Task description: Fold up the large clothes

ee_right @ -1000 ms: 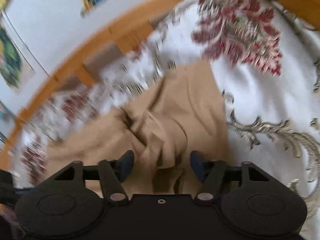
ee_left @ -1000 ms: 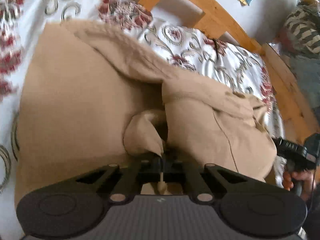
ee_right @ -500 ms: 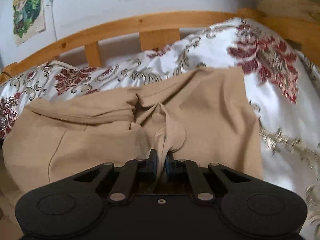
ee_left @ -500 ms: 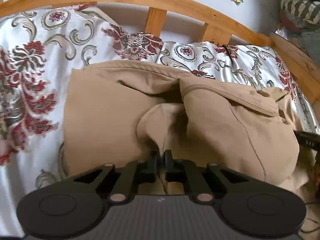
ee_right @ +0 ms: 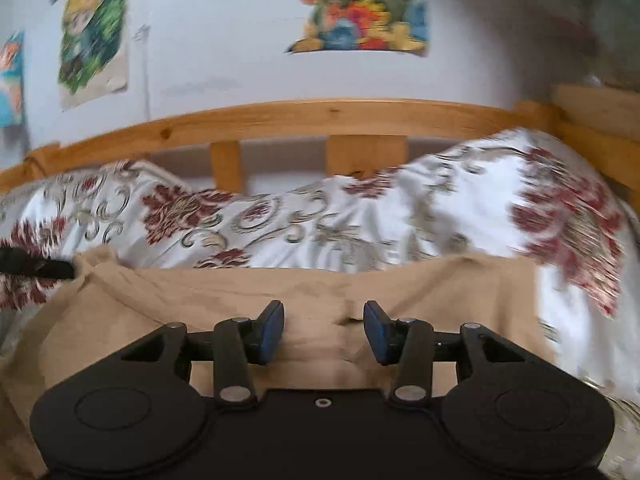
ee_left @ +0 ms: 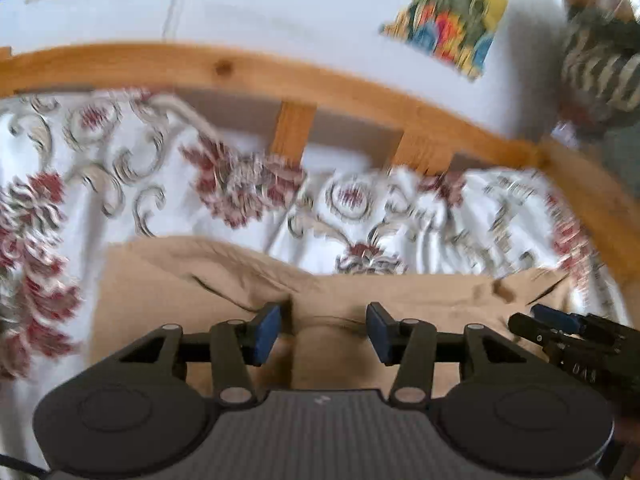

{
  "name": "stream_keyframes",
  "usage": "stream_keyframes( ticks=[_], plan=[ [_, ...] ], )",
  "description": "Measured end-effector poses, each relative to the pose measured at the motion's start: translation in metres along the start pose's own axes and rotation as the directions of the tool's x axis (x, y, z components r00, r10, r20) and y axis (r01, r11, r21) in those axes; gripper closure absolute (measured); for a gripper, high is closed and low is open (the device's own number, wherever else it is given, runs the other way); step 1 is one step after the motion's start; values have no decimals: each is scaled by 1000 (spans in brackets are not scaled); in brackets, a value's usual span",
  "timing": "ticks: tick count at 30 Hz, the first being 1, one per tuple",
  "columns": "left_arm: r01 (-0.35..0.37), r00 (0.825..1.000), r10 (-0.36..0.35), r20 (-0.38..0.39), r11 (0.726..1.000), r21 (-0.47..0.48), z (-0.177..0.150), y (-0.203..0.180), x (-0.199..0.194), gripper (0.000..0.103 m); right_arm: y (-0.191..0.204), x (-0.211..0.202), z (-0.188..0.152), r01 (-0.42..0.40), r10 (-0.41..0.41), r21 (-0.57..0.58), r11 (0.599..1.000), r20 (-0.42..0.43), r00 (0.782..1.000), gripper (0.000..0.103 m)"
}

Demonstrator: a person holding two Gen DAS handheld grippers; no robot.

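A large tan garment (ee_left: 192, 292) lies folded on the floral bedspread, its far edge running straight across both wrist views; the same tan garment (ee_right: 248, 300) fills the lower half of the right wrist view. My left gripper (ee_left: 324, 330) hovers over its near part with jaws opening, blue pads apart and gripping nothing; cloth lies beneath the gap. My right gripper (ee_right: 323, 330) is likewise opening above the cloth, its pads off the fabric. The right gripper's tip (ee_left: 560, 330) shows at the right edge of the left wrist view.
The white bedspread with red flowers (ee_right: 440, 216) covers the bed beyond the garment. A wooden bed rail (ee_right: 320, 118) runs behind it against a white wall with colourful posters (ee_right: 360, 12). Striped cloth (ee_left: 600, 76) is piled at the far right.
Both grippers let go of the pinched tan folds and opened. Both lifted and tilted up, so the rail and wall now show; the garment lies flatter.
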State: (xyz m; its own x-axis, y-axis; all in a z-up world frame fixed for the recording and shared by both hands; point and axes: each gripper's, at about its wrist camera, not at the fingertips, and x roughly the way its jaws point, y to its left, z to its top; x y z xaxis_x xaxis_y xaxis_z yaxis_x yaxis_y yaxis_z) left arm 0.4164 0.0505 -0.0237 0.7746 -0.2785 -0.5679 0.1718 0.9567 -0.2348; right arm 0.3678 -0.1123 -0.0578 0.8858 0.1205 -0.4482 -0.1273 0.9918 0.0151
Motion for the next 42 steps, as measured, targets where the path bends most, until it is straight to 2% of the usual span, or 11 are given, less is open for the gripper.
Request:
stream_keyframes(
  ticks=[3,6,8,11,16,22,25,28,29,35,42],
  plan=[
    [-43,998,42,-52,999,-21,-16,3,22,51,20,18,-13,69,-71,-116,991,-9,997,55],
    [-56,997,59,-48,996,66,-30,2,35,51,24,33,-31,83,-91,-184,979,-32,995,52],
    [-74,996,79,-36,990,119,-34,-1,40,51,20,41,-36,73,-83,-169,983,-50,995,52],
    [-53,998,54,-14,997,56,-35,3,21,47,12,33,-29,57,-63,-125,990,-46,997,52],
    [-8,1000,6,27,998,67,-56,10,-23,43,-5,-26,-25,19,-20,-72,997,-5,1000,53],
    [-78,993,91,-79,985,152,-88,1,-12,43,1,-27,-63,45,-63,-159,986,-110,992,53],
    [-110,990,126,-61,971,213,-93,-7,-10,43,1,-16,-74,56,-75,-159,986,-121,990,52],
    [-69,992,84,-94,987,148,-87,1,-19,35,-2,-26,-65,51,-63,-103,993,-117,991,52],
    [-56,993,68,-98,991,120,-84,6,-22,26,-4,-29,-62,46,-56,-90,995,-120,991,52],
    [-80,993,87,-76,992,95,-84,12,-60,2,-7,-79,-54,-12,7,-63,998,-74,997,26],
    [-36,994,43,-98,996,76,-120,8,-111,1,-3,-157,-63,-33,31,-51,998,-43,999,3]
  ],
)
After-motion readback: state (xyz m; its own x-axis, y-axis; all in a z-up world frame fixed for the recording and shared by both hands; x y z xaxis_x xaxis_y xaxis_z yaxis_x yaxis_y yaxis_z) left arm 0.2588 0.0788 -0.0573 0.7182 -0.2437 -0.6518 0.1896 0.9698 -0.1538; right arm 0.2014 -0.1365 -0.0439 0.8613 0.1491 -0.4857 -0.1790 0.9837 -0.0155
